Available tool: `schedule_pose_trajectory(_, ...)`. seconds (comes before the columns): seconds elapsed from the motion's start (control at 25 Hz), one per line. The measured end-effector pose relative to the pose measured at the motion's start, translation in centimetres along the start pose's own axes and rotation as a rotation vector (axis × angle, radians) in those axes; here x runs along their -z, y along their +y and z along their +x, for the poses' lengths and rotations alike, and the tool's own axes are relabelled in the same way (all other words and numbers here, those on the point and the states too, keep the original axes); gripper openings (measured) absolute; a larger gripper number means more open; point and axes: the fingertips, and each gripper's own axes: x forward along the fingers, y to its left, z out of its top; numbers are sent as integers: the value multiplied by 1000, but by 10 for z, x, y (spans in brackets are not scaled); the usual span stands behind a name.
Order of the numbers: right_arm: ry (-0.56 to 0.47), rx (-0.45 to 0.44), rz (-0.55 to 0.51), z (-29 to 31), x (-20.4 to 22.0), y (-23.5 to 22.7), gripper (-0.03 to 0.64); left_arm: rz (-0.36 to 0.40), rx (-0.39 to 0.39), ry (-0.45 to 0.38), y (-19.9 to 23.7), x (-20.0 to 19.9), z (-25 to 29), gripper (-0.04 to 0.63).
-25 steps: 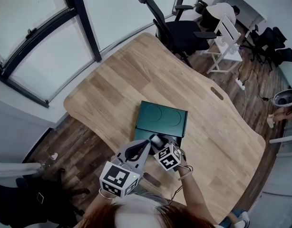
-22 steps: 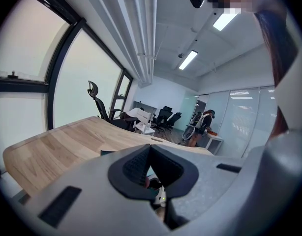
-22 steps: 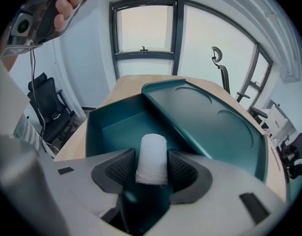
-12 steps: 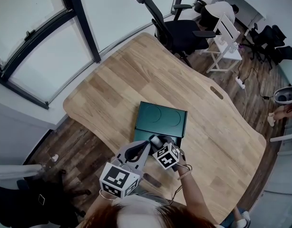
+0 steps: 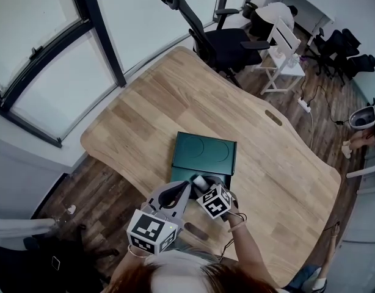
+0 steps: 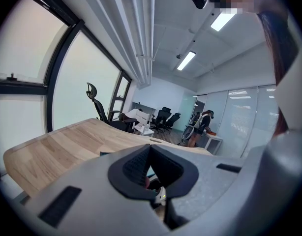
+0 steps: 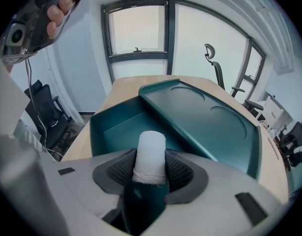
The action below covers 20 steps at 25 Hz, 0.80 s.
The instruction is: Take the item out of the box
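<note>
A dark teal box (image 5: 203, 154) lies open on the wooden table (image 5: 175, 102), its lid (image 7: 205, 117) swung back beyond the tray (image 7: 116, 127). My right gripper (image 7: 150, 162) is at the box's near edge. Its jaws are closing, and a white cylindrical roll (image 7: 150, 154) stands upright between the pads, which touch both its sides. In the head view the right gripper (image 5: 201, 183) is over the box's near end. My left gripper (image 5: 186, 188) hovers just left of it, above the table edge, with its tips together and nothing in them (image 6: 150, 149).
A black office chair (image 5: 227, 41) stands at the table's far edge, with white chairs and a desk (image 5: 282, 47) behind it. Windows run along the left. The near table edge lies under both grippers. A person stands far off in the left gripper view (image 6: 205, 127).
Both grippers stay in nearly the same spot at the box's near end. The head view has shifted slightly, so the table and box sit a little higher and to the left.
</note>
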Motion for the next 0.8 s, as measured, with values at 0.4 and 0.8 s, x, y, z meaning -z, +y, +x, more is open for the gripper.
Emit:
schedule_pose_trajectory(0.4, -62, 42, 41, -23, -5, 4, 198, 22, 9, -27, -11, -5, -16, 8)
schedule_pose_trajectory(0.8, -133, 86, 64, -46, -19, 10, 198, 45, 9, -62, -19, -11, -40, 8)
